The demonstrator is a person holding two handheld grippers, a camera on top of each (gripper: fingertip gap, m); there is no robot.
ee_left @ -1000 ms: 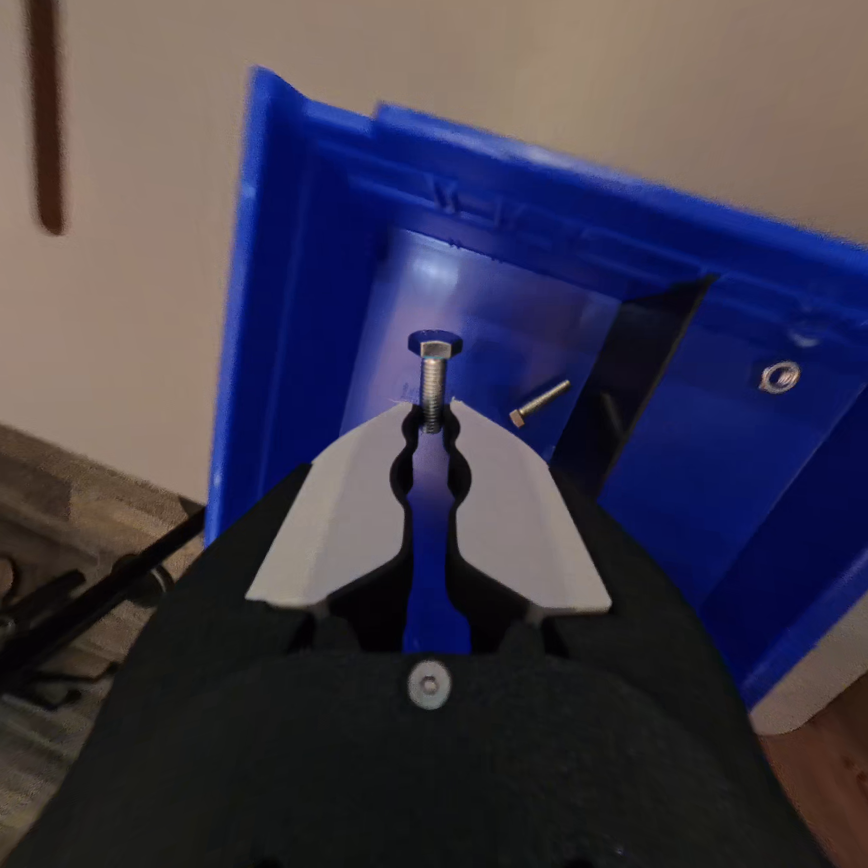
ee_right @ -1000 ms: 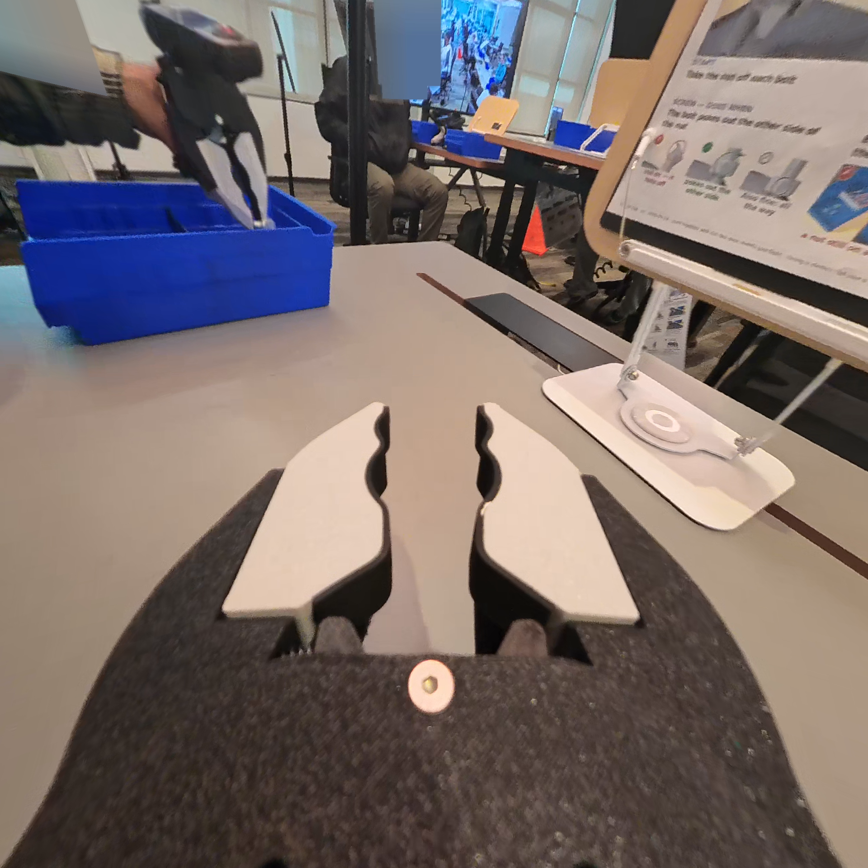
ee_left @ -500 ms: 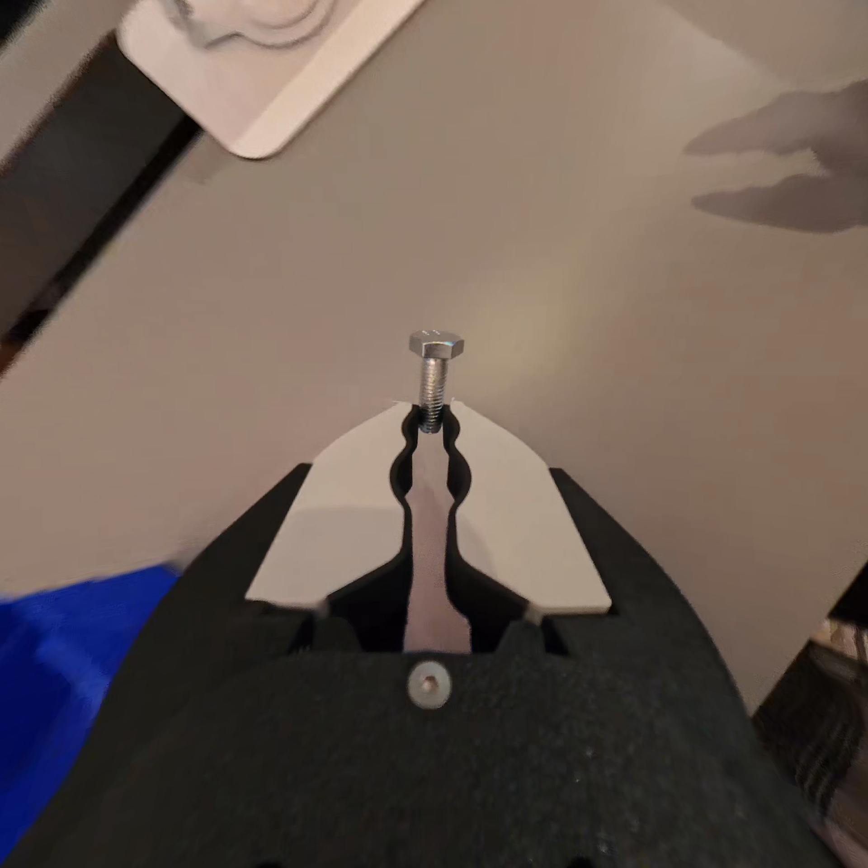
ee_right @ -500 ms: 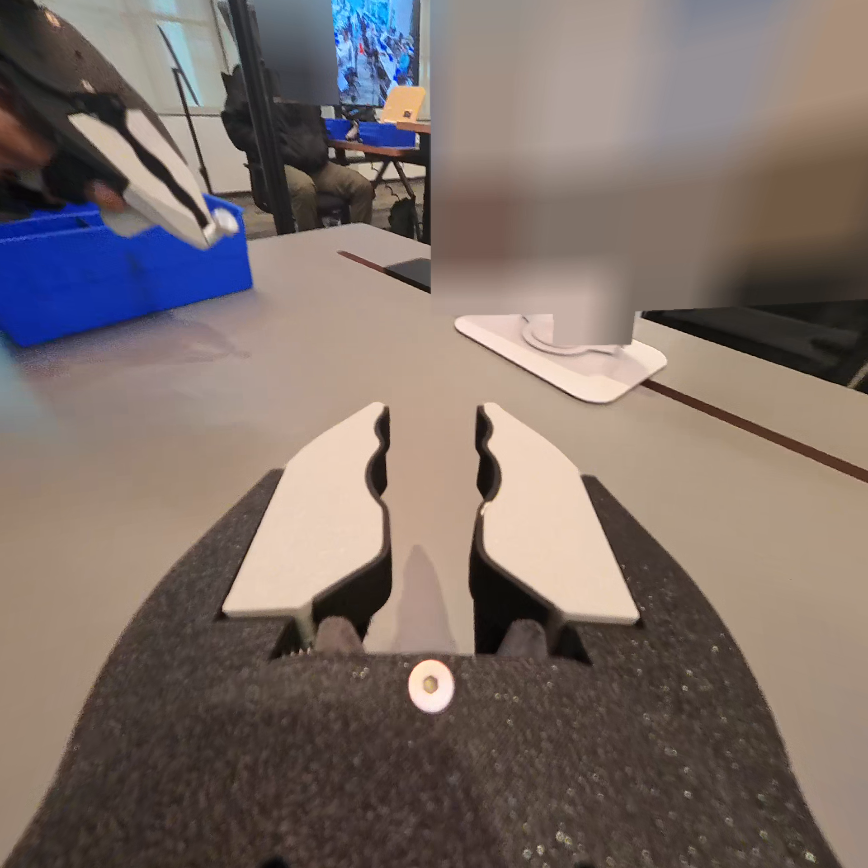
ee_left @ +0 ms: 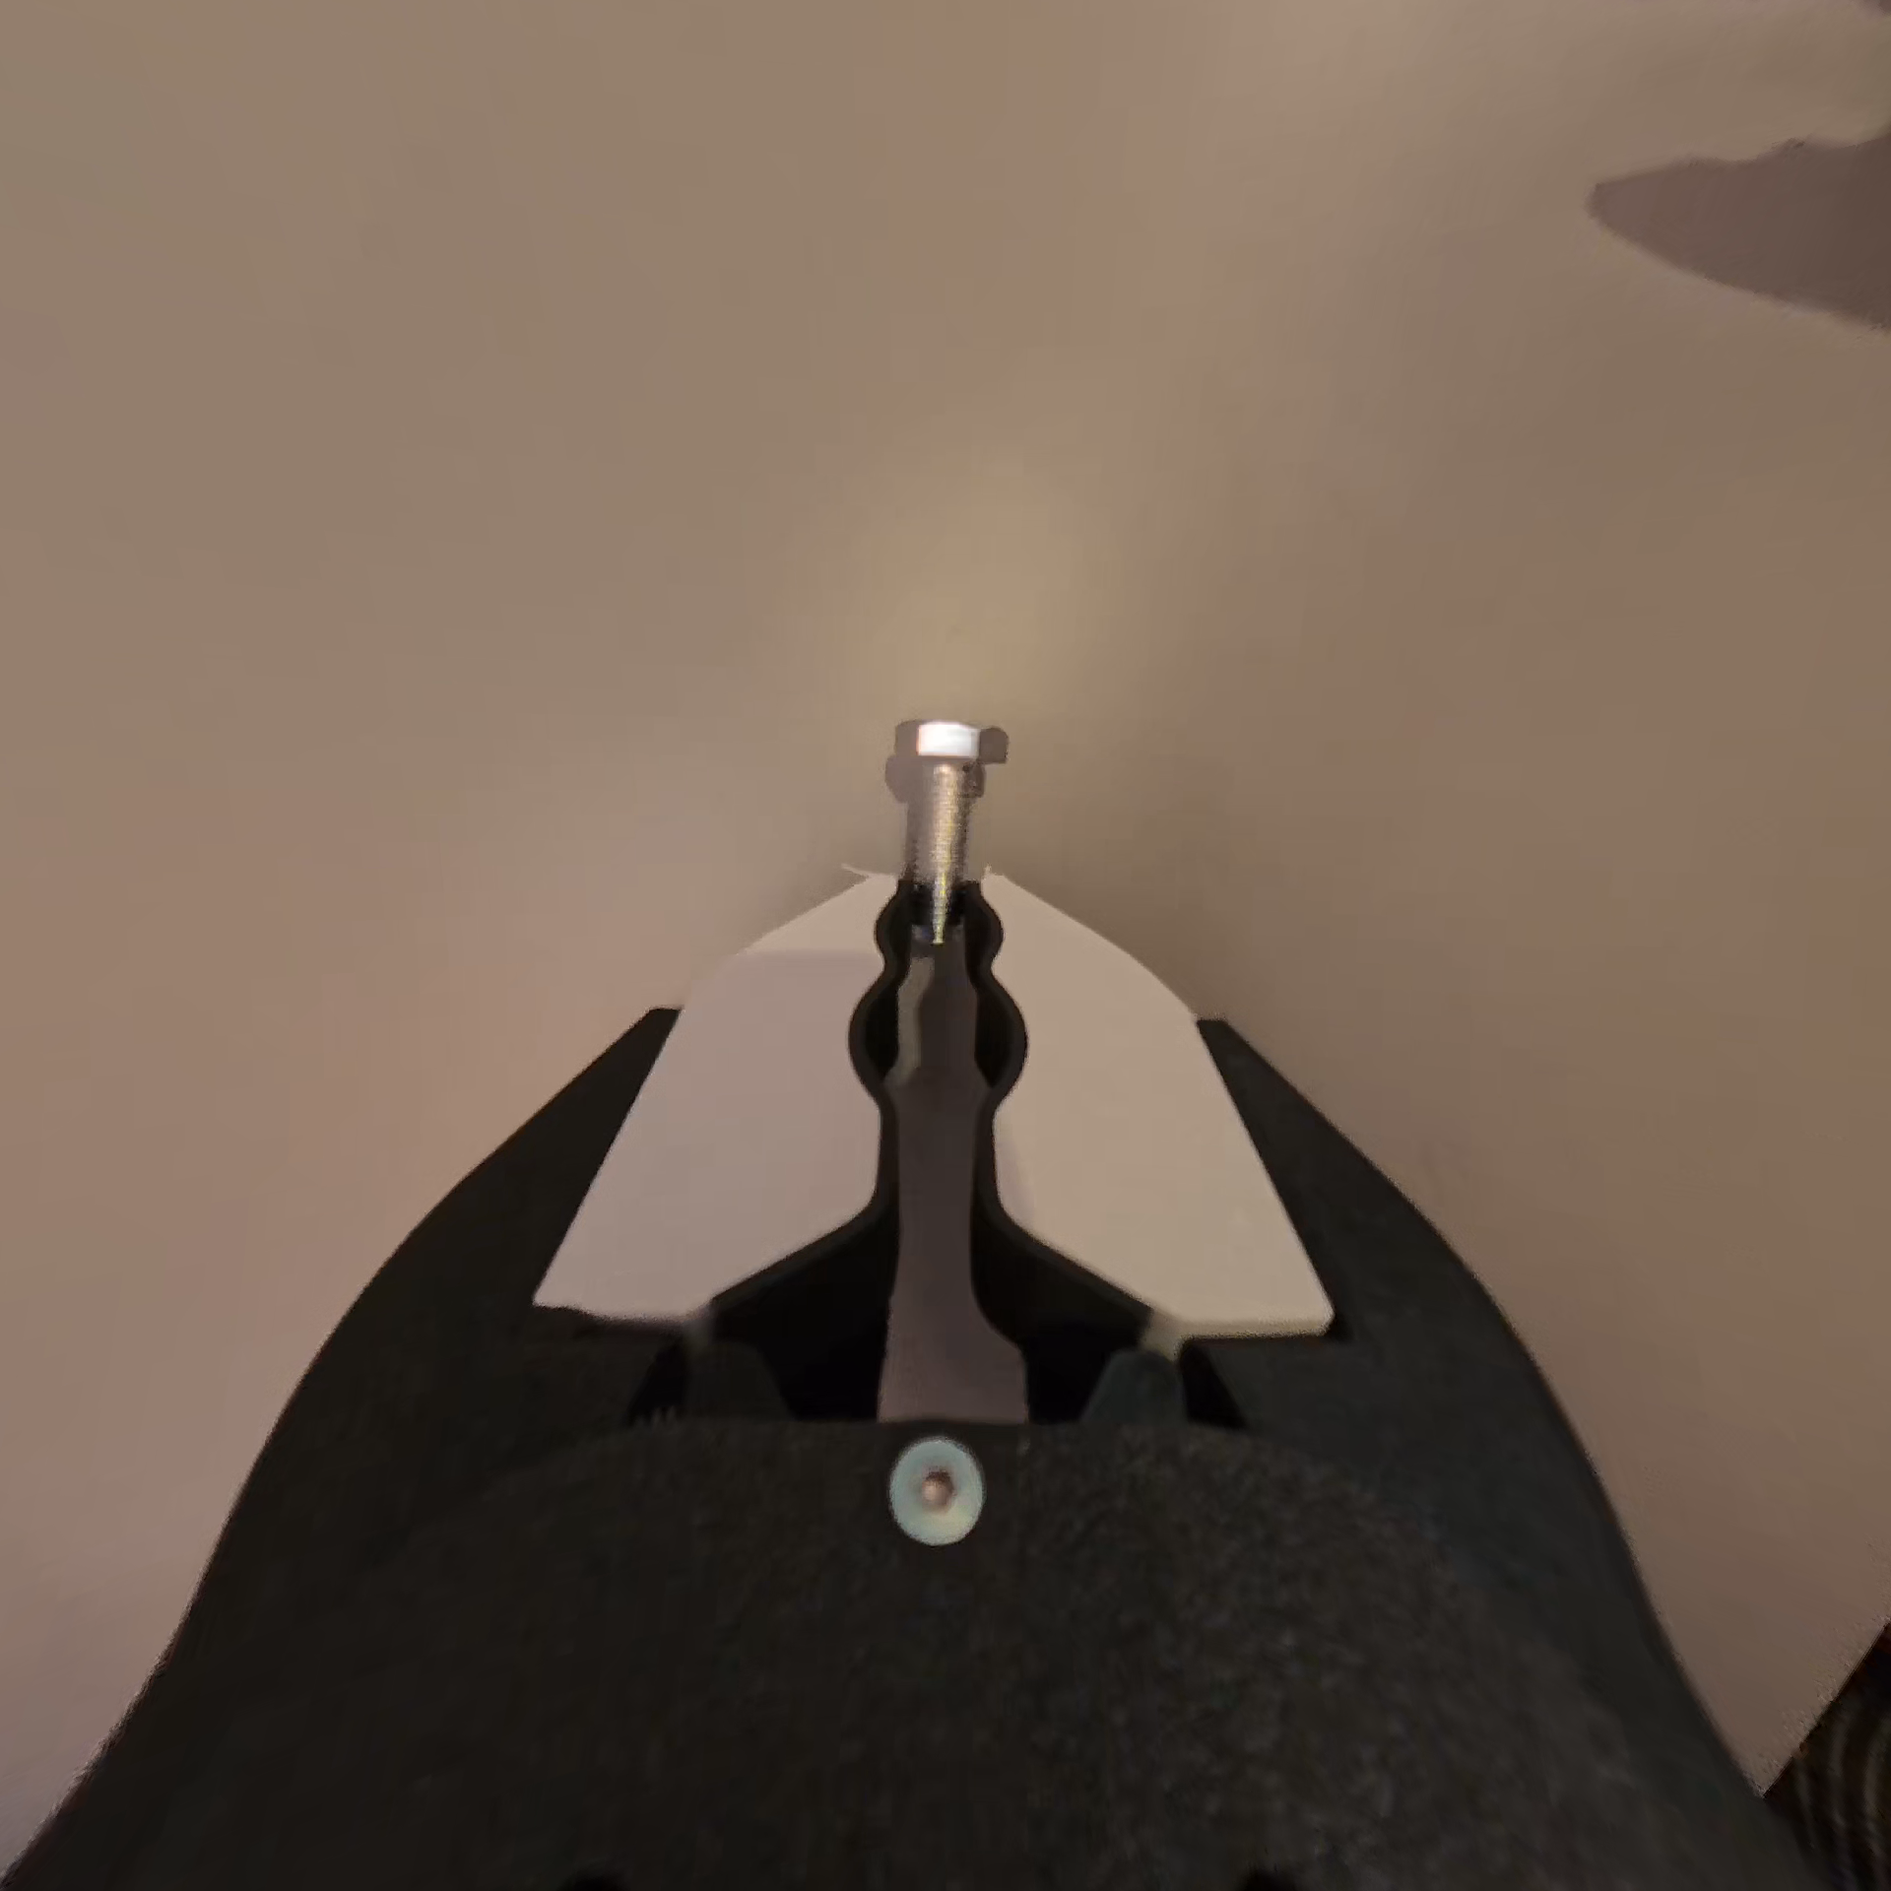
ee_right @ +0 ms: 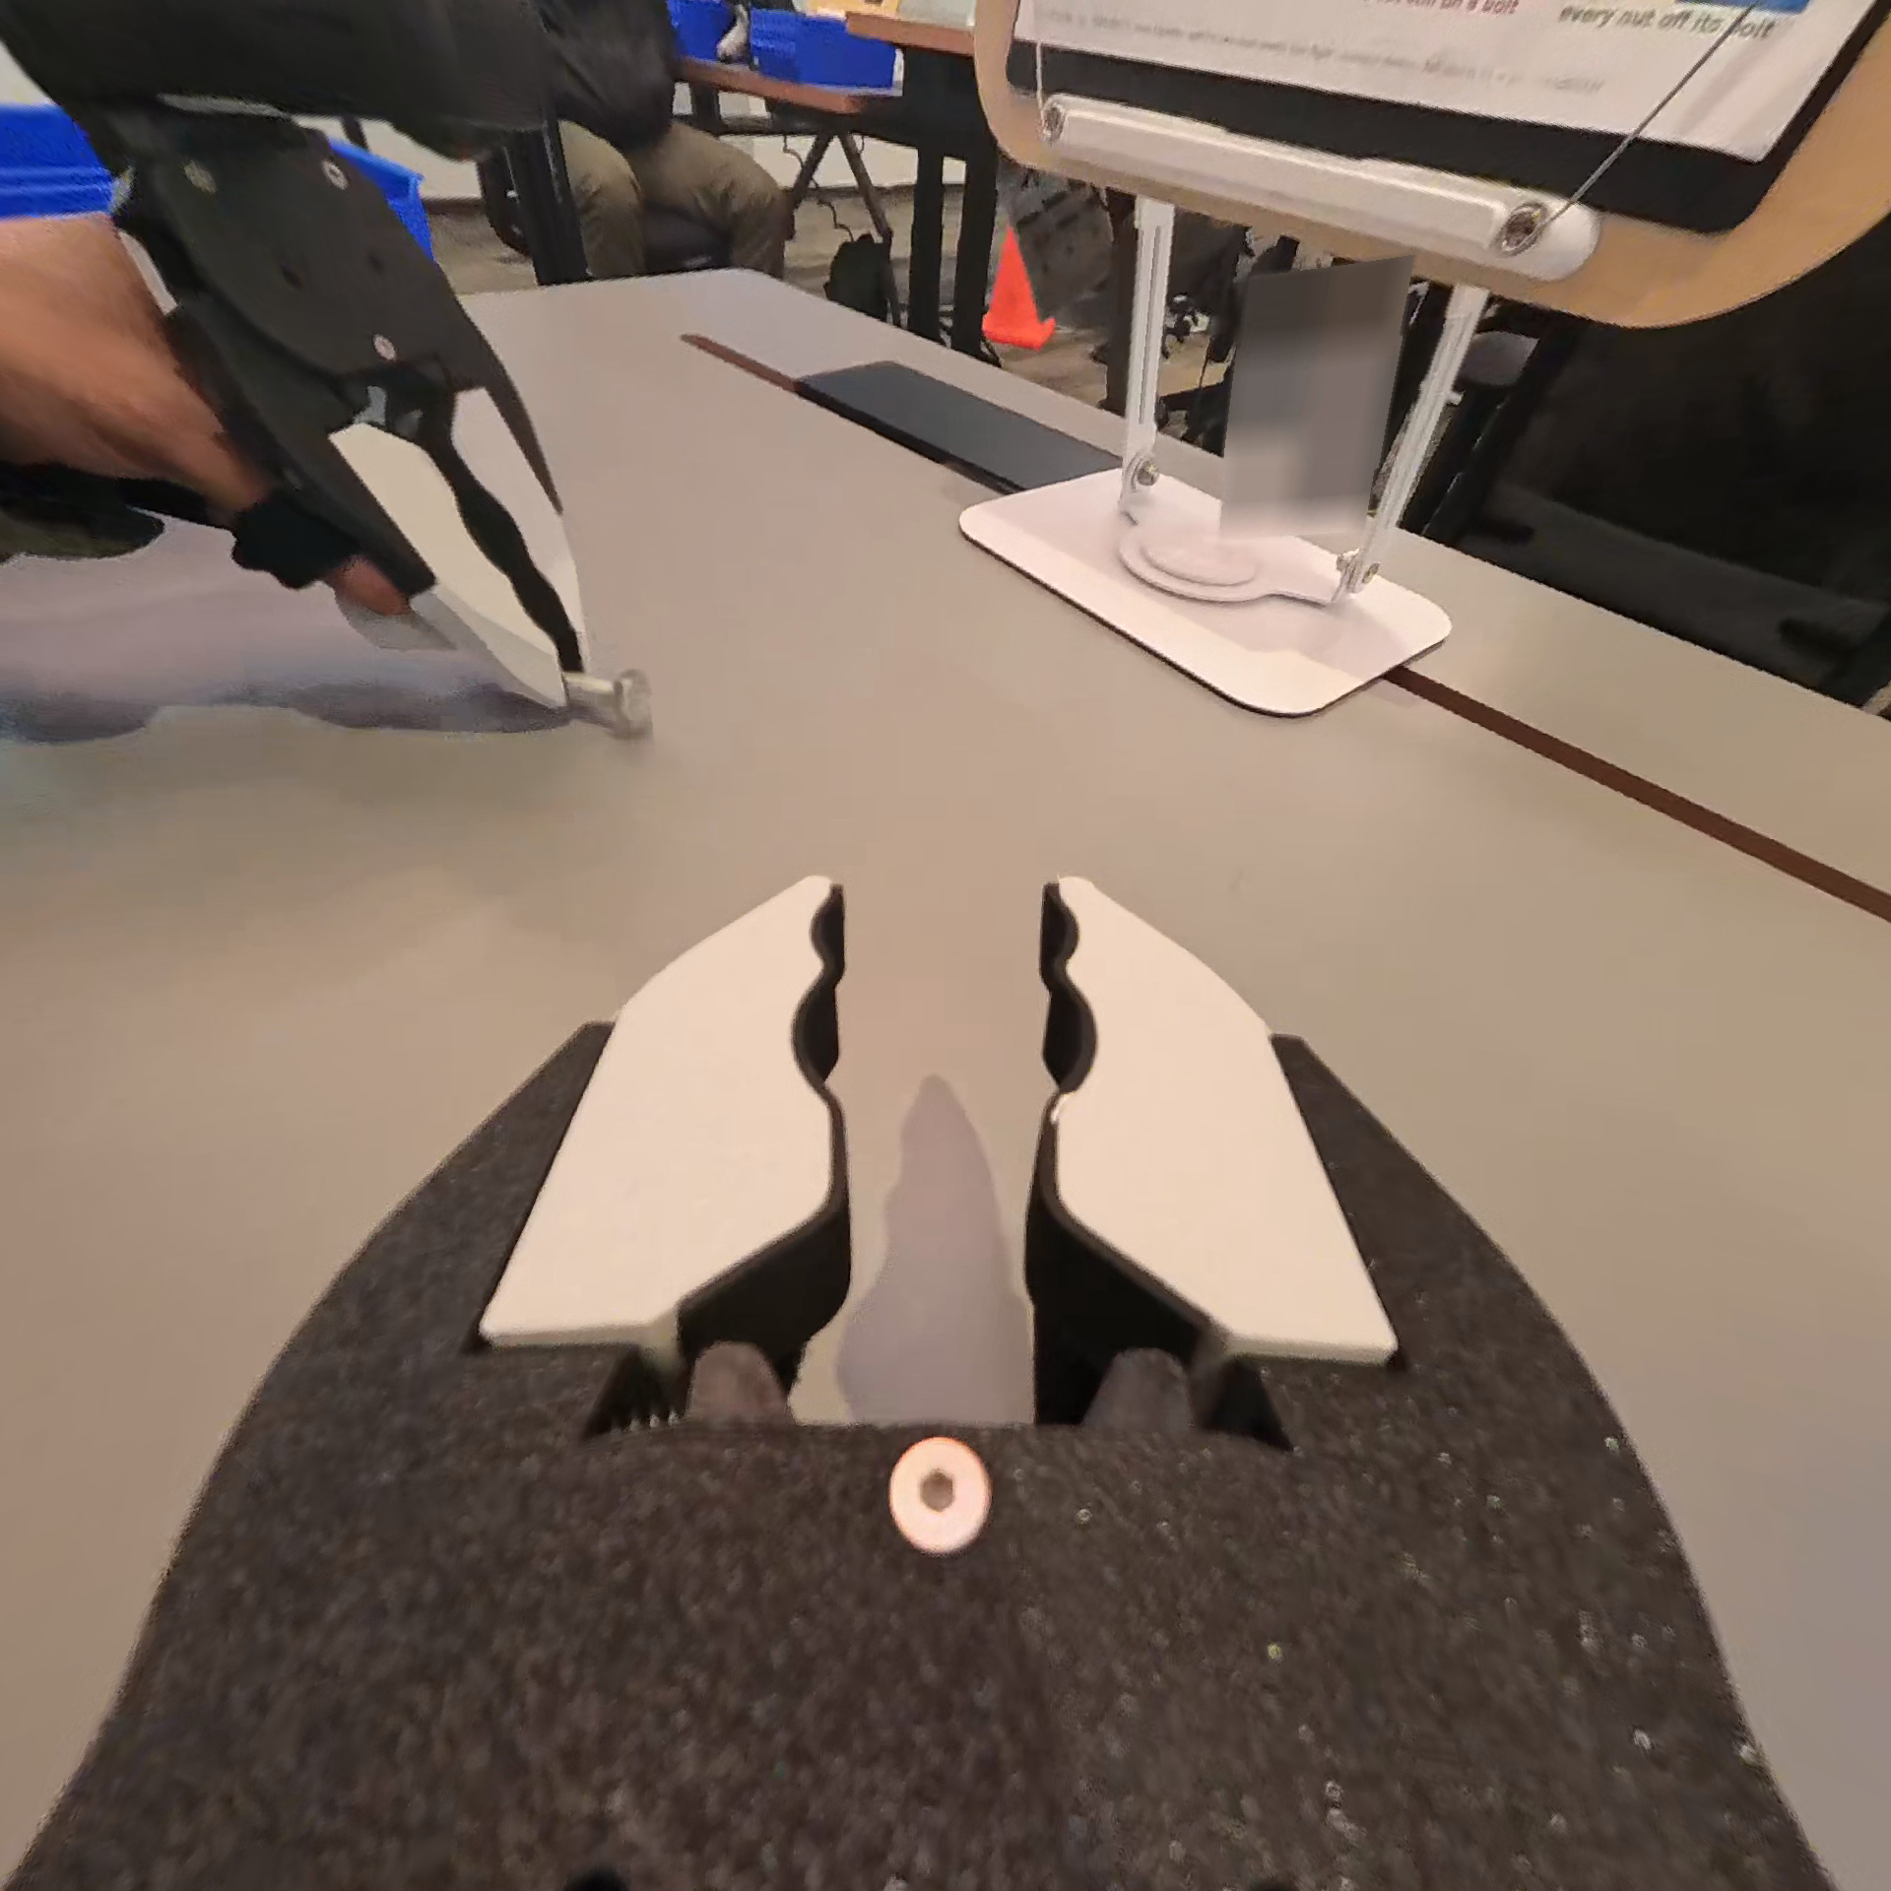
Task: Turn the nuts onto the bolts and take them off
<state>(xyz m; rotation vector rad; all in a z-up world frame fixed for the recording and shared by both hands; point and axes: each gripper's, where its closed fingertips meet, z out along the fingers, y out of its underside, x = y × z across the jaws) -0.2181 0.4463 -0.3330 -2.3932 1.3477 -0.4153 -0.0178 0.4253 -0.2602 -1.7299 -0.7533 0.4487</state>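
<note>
My left gripper (ee_left: 939,888) is shut on a silver hex-head bolt (ee_left: 946,808) by its threaded end, with the head pointing forward and down at the grey table (ee_left: 512,512). In the right wrist view the left gripper (ee_right: 565,684) is at the left, tilted down, and the bolt (ee_right: 612,699) has its head at or just above the table surface. My right gripper (ee_right: 941,900) is open and empty, low over the table, to the right of the bolt. No nut is in view.
A blue bin (ee_right: 51,154) sits at the far left behind the left gripper. A white stand (ee_right: 1207,604) holding an instruction board (ee_right: 1433,113) is at the right. A black strip (ee_right: 952,420) lies on the table beyond. A person sits in the background.
The left gripper carried the bolt out of the blue bin, swung over the table and lowered it near the surface. The right gripper stayed open and shifted its view slightly.
</note>
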